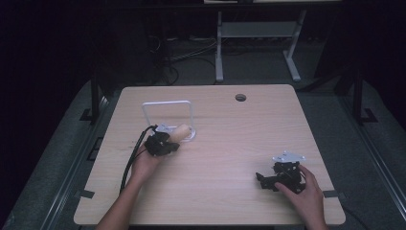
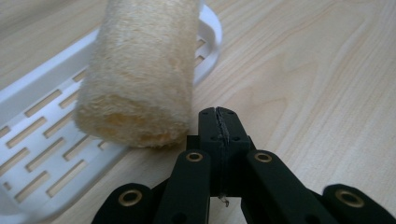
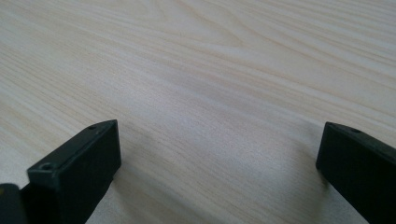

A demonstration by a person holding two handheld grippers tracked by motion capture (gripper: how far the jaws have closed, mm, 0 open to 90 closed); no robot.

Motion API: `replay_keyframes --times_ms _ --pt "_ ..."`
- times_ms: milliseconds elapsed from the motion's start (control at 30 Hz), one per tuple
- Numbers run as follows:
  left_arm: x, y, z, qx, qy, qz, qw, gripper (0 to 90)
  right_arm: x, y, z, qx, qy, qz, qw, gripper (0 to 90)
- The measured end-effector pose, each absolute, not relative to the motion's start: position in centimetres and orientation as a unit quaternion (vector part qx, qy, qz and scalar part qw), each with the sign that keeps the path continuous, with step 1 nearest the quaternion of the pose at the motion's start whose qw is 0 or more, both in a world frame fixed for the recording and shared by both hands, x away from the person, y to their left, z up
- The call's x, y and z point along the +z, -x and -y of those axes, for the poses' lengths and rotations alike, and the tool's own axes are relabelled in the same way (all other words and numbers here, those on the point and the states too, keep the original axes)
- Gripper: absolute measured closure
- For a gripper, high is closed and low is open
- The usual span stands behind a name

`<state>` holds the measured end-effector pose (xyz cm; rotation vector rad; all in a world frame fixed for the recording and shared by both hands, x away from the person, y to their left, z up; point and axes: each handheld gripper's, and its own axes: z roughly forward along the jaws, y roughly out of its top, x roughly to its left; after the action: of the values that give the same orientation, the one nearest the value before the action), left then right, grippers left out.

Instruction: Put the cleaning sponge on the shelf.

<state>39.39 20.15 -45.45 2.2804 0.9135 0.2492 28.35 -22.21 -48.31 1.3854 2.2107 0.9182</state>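
Loofah roll [image 2: 140, 70], pale yellow and fibrous, lies with one end over the slotted white tray [image 2: 42, 140], its near end overhanging the tray's edge toward the bare wood of the table [image 2: 317, 70]. In the high view the roll [image 1: 181, 132] sits at the foot of the tray's upright white wire frame [image 1: 167, 102], on the left half of the tabletop [image 1: 230, 191].

Just beside the roll's near end is the left gripper [image 2: 219, 126], its two black jaws pressed flat together with nothing between them. They appear to stand a little apart from the loofah rather than touching it, though the close angle makes that hard to judge. From above, the left gripper [image 1: 162, 143] is held in the person's left hand [image 1: 143, 165], its cable trailing back toward the table's near edge.

Well apart, on the right side of the table, the right gripper [image 1: 268, 179] rests low over the wood in the right hand [image 1: 304, 191]. Its jaws stand wide apart in the right gripper view [image 3: 219, 154], with bare wood between them.
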Motion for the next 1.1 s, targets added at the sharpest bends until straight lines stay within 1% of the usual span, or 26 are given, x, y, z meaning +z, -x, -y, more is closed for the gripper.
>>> replay_keyframes --times_ms 833,1100 --pt "-45.2 -40.1 -23.5 0.135 -0.842 -0.405 0.329 89.9 -48.3 -28.4 22.2 0.326 -0.492 -0.785 0.187 0.0" --pt "-45.2 -40.2 -23.9 0.142 -0.840 -0.410 0.325 89.8 -48.3 -28.4 22.2 0.326 -0.492 -0.785 0.187 0.0"
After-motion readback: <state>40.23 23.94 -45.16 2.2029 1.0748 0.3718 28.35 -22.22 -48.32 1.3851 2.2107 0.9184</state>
